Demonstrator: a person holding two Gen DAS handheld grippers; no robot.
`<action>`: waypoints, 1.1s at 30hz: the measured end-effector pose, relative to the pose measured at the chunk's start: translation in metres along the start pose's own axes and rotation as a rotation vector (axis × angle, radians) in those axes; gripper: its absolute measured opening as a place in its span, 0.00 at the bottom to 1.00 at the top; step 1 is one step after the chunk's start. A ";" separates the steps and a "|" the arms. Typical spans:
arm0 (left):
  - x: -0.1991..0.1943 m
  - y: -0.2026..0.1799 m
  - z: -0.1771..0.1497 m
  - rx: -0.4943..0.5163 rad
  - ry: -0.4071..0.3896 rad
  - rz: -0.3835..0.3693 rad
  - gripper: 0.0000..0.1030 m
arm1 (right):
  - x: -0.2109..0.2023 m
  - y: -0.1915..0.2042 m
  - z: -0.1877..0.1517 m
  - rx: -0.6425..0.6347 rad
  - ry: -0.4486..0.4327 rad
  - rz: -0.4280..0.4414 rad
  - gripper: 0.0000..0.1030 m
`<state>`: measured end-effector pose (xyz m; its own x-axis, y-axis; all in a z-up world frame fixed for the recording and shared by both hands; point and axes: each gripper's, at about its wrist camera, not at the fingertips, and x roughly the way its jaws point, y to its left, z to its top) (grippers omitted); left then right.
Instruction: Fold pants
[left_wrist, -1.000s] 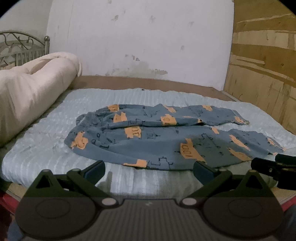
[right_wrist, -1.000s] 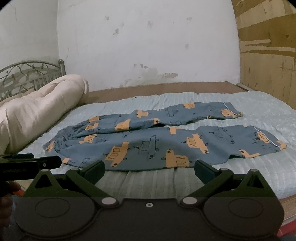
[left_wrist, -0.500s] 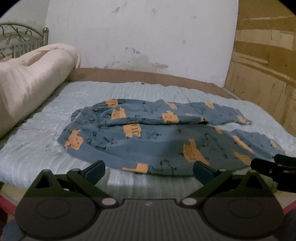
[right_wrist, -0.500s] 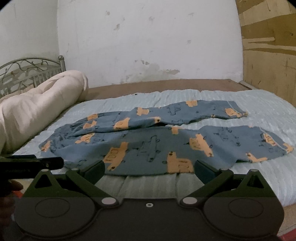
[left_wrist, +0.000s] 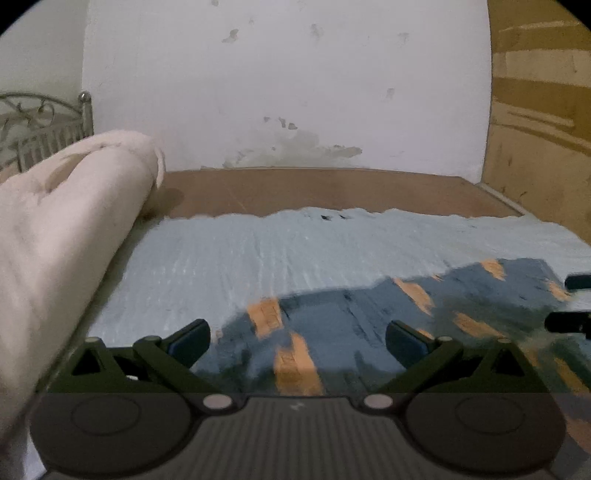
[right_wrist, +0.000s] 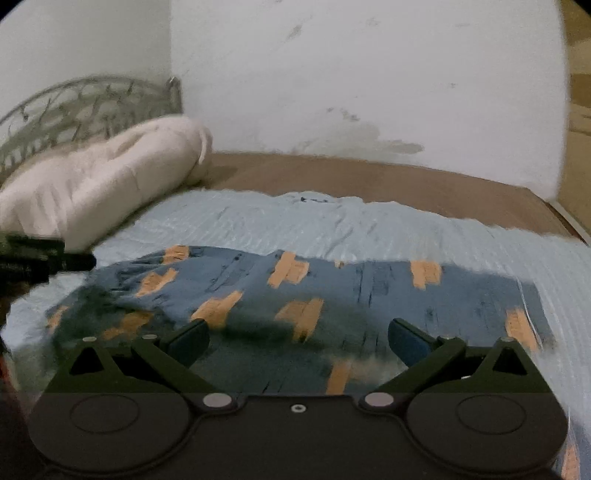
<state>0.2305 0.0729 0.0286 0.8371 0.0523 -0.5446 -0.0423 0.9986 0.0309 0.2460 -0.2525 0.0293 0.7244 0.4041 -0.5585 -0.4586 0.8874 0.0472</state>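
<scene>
Blue pants with orange patches (right_wrist: 288, 295) lie spread on the light blue sheet; both views are motion-blurred. In the left wrist view the pants (left_wrist: 332, 328) fill the lower right. My left gripper (left_wrist: 297, 338) is open and empty, low over the waist end of the pants. My right gripper (right_wrist: 298, 338) is open and empty, low over the legs. The left gripper's tips show at the left edge of the right wrist view (right_wrist: 48, 258); the right gripper's tips show at the right edge of the left wrist view (left_wrist: 570, 321).
A rolled cream duvet (left_wrist: 62, 229) lies along the left side of the bed, in front of a metal headboard (right_wrist: 85, 107). The light blue sheet (left_wrist: 295, 251) covers the mattress; bare brown board (left_wrist: 332, 188) runs behind it, a white wall beyond, wooden panelling (left_wrist: 535, 110) at right.
Both grippers have moved forward and down, from the bed's near edge to low over the pants. The pants now fill the lower view. Both stay open.
</scene>
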 end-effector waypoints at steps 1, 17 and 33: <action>0.013 0.003 0.008 0.021 0.002 0.007 1.00 | 0.020 -0.007 0.014 -0.031 0.006 0.022 0.99; 0.185 0.068 0.029 0.197 0.262 -0.186 0.99 | 0.241 -0.026 0.098 -0.255 0.324 0.428 0.79; 0.195 0.091 0.044 0.018 0.421 -0.250 0.02 | 0.244 -0.008 0.111 -0.386 0.285 0.365 0.00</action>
<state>0.4141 0.1741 -0.0380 0.5271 -0.1891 -0.8285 0.1443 0.9807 -0.1320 0.4833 -0.1365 -0.0155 0.3430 0.5450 -0.7650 -0.8443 0.5359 0.0032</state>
